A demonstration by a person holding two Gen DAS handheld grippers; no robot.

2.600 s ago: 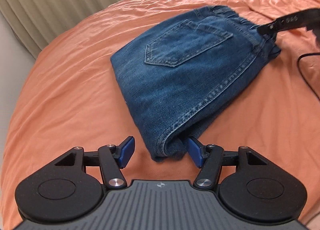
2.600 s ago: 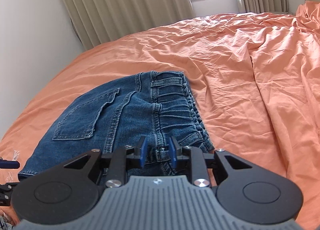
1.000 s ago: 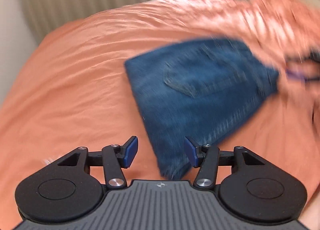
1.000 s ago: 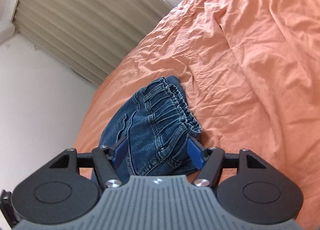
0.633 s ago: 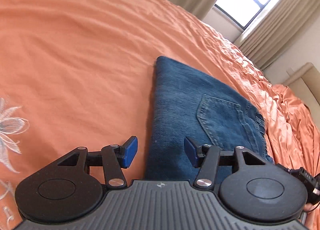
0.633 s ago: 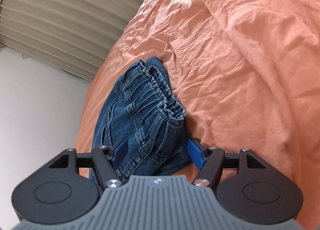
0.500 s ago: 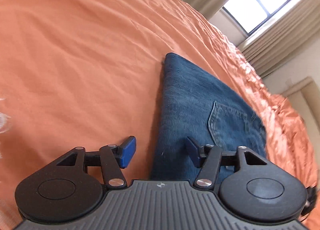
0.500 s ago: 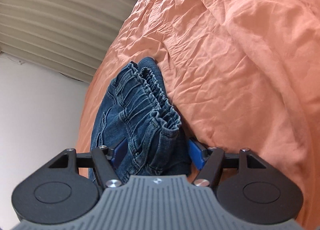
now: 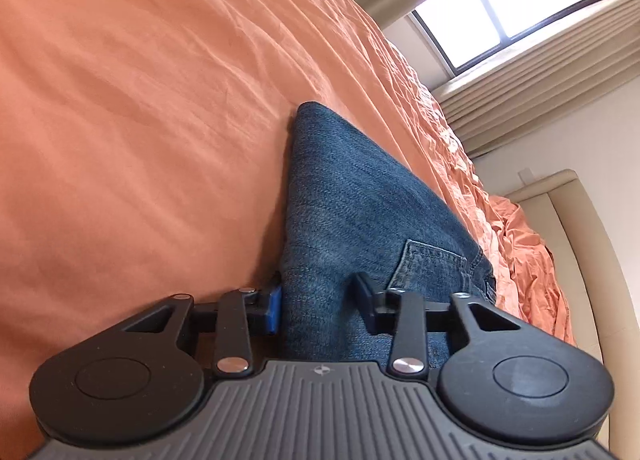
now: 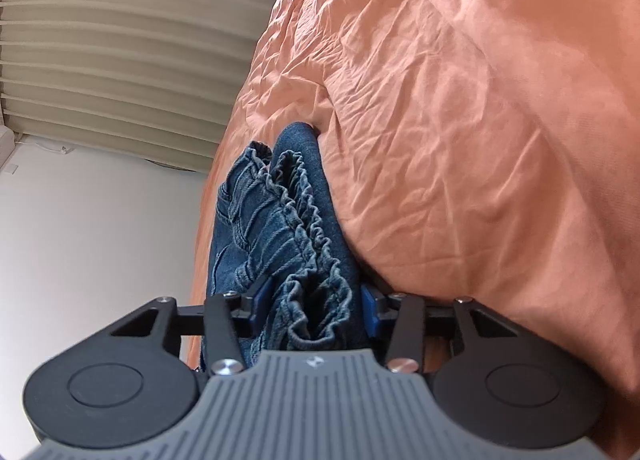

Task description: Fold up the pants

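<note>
Left tongs and right tongs, just closing, each clamp opposite ends of folded pants, extending up-frame.

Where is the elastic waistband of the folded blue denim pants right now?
In the right wrist view, the gathered waistband lies between the right gripper fingers, on the orange bedsheet.

Your left claw and right claw both point downward, rolled sideways; their jaws have just been closing, each with denim between them.
</note>
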